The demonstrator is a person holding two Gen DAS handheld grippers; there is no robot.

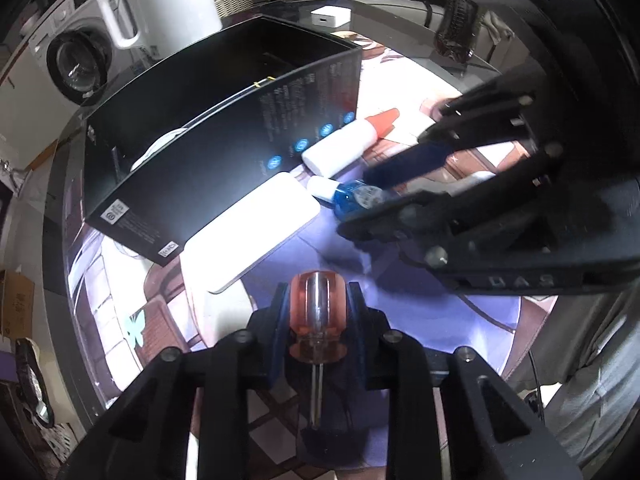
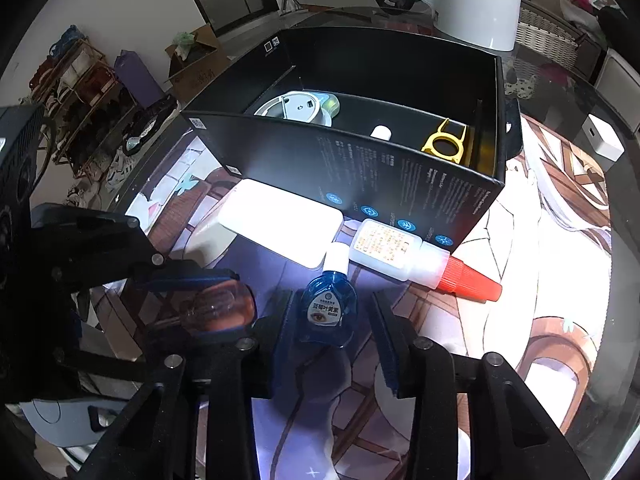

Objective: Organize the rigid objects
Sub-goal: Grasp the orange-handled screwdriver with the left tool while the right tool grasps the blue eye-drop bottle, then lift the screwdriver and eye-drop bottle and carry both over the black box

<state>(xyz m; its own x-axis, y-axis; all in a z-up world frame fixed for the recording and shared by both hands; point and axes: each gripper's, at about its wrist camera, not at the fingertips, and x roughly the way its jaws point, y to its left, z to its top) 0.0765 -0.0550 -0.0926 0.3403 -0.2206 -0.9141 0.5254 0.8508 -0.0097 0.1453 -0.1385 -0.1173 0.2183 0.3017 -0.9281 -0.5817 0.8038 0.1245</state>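
Observation:
My left gripper (image 1: 318, 312) is shut on an orange-handled screwdriver (image 1: 317, 320), held above the mat; it also shows in the right wrist view (image 2: 218, 310). My right gripper (image 2: 330, 320) is open, its jaws on either side of a small blue eye-drop bottle (image 2: 330, 304) lying on the mat; the bottle also shows in the left wrist view (image 1: 352, 196). A white glue bottle with a red cap (image 2: 420, 260) and a flat white box (image 2: 280, 228) lie beside an open black box (image 2: 400, 184).
The black box holds a round white device (image 2: 296, 108), a yellow ring piece (image 2: 444, 144) and a small white cap (image 2: 380, 132). A white kettle (image 2: 476, 0) stands behind it. A small white cube (image 2: 604, 140) sits at the right on the glass table (image 2: 624, 240).

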